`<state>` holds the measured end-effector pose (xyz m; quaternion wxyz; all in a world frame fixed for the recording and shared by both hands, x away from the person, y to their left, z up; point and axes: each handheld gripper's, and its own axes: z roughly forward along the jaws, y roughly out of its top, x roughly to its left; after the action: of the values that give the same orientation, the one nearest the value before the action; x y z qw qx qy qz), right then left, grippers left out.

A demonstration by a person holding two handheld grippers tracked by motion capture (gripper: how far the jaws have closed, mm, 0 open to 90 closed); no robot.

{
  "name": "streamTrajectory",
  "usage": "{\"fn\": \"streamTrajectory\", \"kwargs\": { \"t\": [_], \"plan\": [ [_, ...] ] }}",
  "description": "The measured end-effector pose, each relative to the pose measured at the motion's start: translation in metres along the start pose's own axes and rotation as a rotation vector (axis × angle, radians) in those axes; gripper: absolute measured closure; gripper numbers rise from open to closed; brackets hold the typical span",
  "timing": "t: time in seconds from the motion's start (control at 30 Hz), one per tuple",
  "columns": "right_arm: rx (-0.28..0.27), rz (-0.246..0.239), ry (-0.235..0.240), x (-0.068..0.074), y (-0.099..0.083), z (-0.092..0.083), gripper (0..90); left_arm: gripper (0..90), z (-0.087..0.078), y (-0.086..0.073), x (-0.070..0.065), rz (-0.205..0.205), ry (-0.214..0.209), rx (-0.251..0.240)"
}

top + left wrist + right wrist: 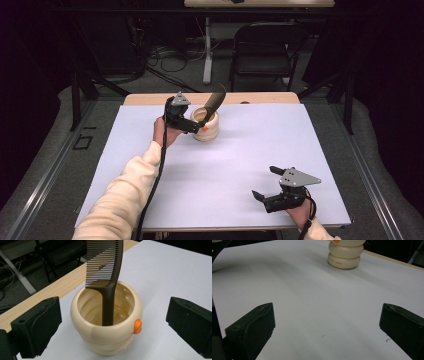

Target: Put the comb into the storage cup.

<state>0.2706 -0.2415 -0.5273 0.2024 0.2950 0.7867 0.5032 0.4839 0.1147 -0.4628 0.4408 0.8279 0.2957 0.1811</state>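
Observation:
A cream ribbed jar (pixel 207 127) stands at the back middle of the white-covered table (pixel 240 150). A dark brown comb (pixel 215 101) stands in it, handle down, teeth up, leaning against the rim. In the left gripper view the jar (pixel 100 337) with its orange knob (pixel 137 326) sits between the wide-apart jaws, and the comb (pixel 106 267) rises from it. My left gripper (pixel 196 122) is open around the jar without touching it. My right gripper (pixel 265 182) is open and holds nothing near the front right; its view shows the jar (pixel 345 257) far off.
A strip of bare wooden table edge (pixel 150 98) runs behind the white cover. Beyond the table are a black folding chair (pixel 265 47), a white table leg (pixel 207 50) and cables on the floor (pixel 170 57).

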Motion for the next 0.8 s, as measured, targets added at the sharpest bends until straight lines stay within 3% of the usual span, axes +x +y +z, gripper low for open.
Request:
{"fn": "streamTrajectory", "kwargs": {
  "t": [0.27, 0.8],
  "plan": [
    [0.0, 0.005, 0.001, -0.001, 0.0, 0.001, 0.0, 0.2, -0.014, -0.008, 0.001, 0.002, 0.016, 0.031],
    [0.0, 0.007, 0.005, -0.001, -0.001, 0.0, 0.0, 0.2, -0.042, -0.027, -0.003, -0.013, 0.044, 0.048]
  ]
}}
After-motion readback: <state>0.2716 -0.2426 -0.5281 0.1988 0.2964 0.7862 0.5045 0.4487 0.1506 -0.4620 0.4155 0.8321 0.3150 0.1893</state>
